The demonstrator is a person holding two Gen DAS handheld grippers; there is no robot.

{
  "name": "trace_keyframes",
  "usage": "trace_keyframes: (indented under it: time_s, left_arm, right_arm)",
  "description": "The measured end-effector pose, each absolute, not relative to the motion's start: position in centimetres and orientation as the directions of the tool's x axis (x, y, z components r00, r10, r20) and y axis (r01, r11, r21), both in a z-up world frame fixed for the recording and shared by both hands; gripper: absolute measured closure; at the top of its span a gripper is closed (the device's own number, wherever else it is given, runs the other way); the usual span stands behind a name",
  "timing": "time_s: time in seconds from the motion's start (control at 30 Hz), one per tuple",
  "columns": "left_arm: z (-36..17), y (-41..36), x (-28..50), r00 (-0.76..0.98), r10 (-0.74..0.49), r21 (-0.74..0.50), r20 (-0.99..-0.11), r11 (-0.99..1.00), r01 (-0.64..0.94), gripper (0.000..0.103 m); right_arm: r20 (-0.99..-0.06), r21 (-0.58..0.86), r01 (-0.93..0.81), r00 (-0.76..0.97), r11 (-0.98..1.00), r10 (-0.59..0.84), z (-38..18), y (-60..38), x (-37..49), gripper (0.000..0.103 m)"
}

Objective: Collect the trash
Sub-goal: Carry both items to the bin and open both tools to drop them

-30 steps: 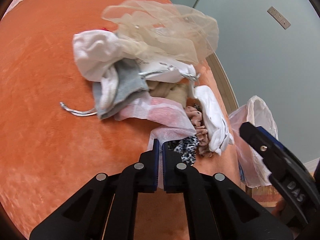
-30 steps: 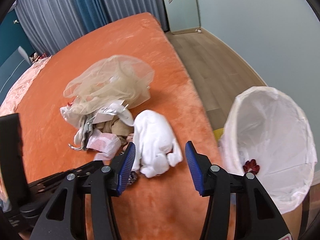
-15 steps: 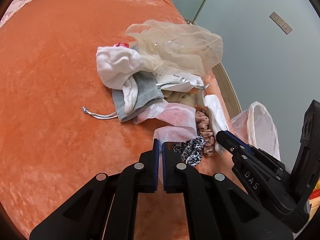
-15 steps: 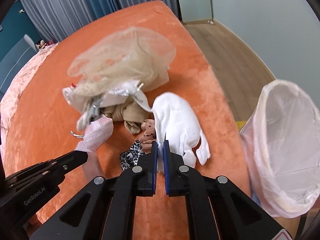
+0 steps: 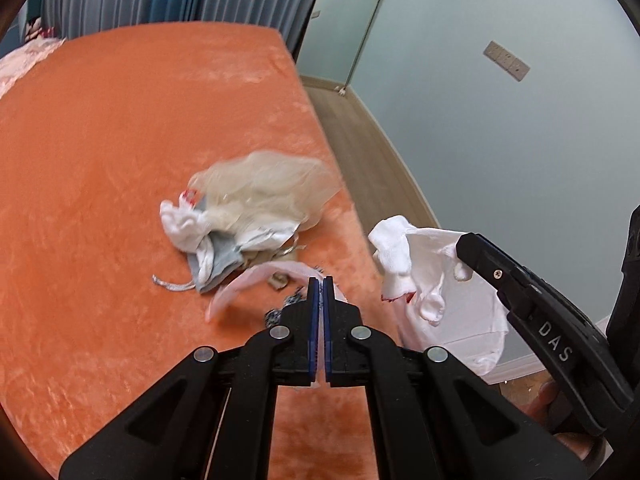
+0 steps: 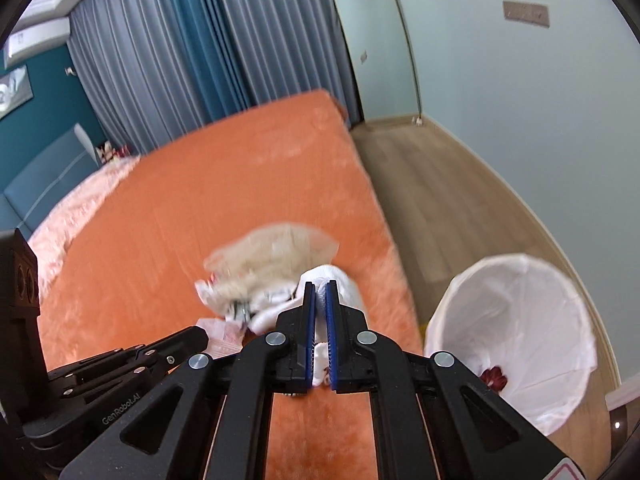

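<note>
My left gripper is shut on a thin pink-white wrapper, lifted above the orange bed. My right gripper is shut on a white cloth; in the left wrist view that white cloth hangs in the air at the right, off the bed's edge. A pile of trash stays on the bed: beige netting, a white sock, a grey cloth. The bin with a white liner stands on the floor to the right of the bed.
A silver cord lies left of the pile. Wooden floor runs between the bed and the pale wall. Curtains hang behind the bed. A dark red scrap lies in the bin.
Both grippers have lifted up and back from the pile, each with its item. The white cloth has left the bed and now hangs from the right gripper.
</note>
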State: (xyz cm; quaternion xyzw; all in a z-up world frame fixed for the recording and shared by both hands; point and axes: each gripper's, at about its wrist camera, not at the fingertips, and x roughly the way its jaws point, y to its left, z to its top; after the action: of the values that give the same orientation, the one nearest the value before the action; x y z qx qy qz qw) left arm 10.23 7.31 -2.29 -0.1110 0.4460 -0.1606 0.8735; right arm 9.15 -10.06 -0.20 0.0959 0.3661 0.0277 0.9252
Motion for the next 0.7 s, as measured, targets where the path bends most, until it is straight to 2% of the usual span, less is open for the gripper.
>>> trace_keyframes:
  time_s: [0.33, 0.7]
  left_arm:
    - [5.2, 1.0, 8.5, 0.611, -0.442, -0.297, -0.657, 0.896, 0.330, 0.102]
    - [10.2, -5.5, 6.4, 0.614, -0.524, -0.277, -0.590, 0.846, 0.456, 0.102]
  right_arm:
    - [-0.564, 0.184, 0.055, 0.823, 0.981, 0.060, 6.2, -14.9, 5.6, 0.098]
    - [-0.514, 0.172, 0.129, 0.858, 0.977, -0.023, 8.8, -20.0, 2.3, 0.098]
